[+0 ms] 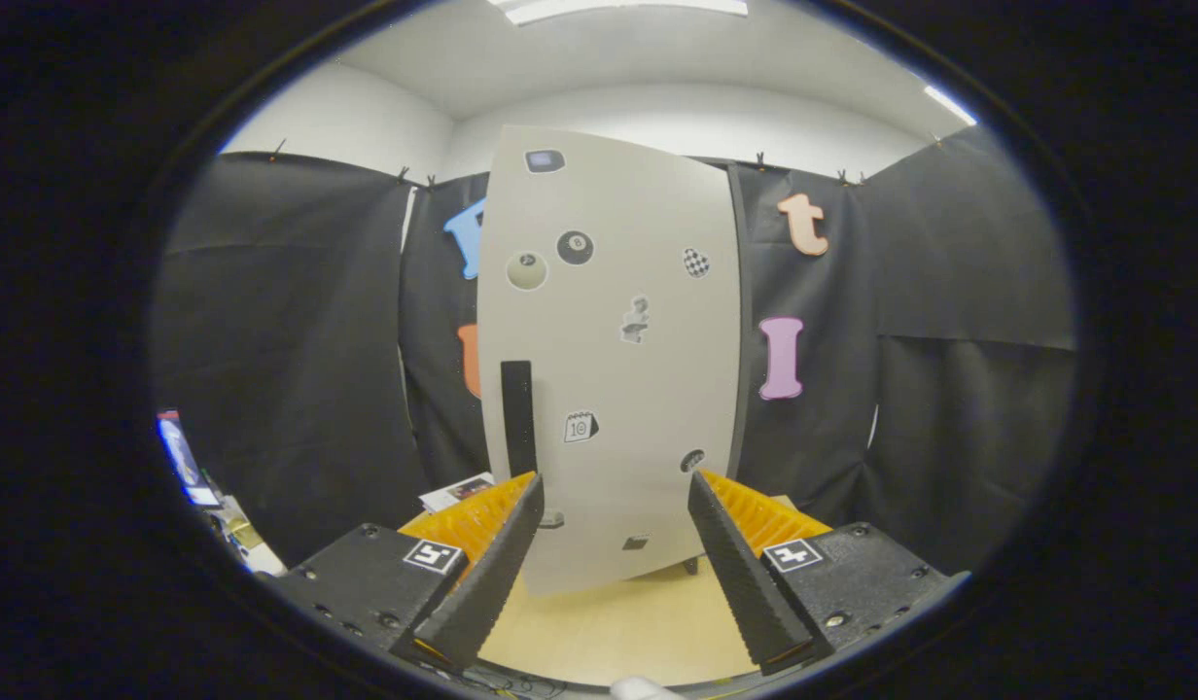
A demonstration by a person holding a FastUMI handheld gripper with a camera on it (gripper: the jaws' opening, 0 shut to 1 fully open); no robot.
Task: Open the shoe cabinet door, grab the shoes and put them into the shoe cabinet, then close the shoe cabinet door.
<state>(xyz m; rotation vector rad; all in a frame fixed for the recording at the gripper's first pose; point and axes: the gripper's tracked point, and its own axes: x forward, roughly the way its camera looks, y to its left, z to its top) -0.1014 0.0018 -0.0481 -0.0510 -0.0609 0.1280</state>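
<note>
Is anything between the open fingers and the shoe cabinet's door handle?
Nothing visible. The gripper is open, facing the closed cabinet door; the dark vertical handle sits just beyond the left fingertip, with only bare floor below.

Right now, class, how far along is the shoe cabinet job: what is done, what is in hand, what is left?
Done: nothing that can be confirmed; the cabinet door faces the gripper and looks shut. In hand: the gripper is open and empty, fingers spread just short of the door, with the dark handle slightly beyond its left finger. Left: open the door, load the shoes, close it.
</note>
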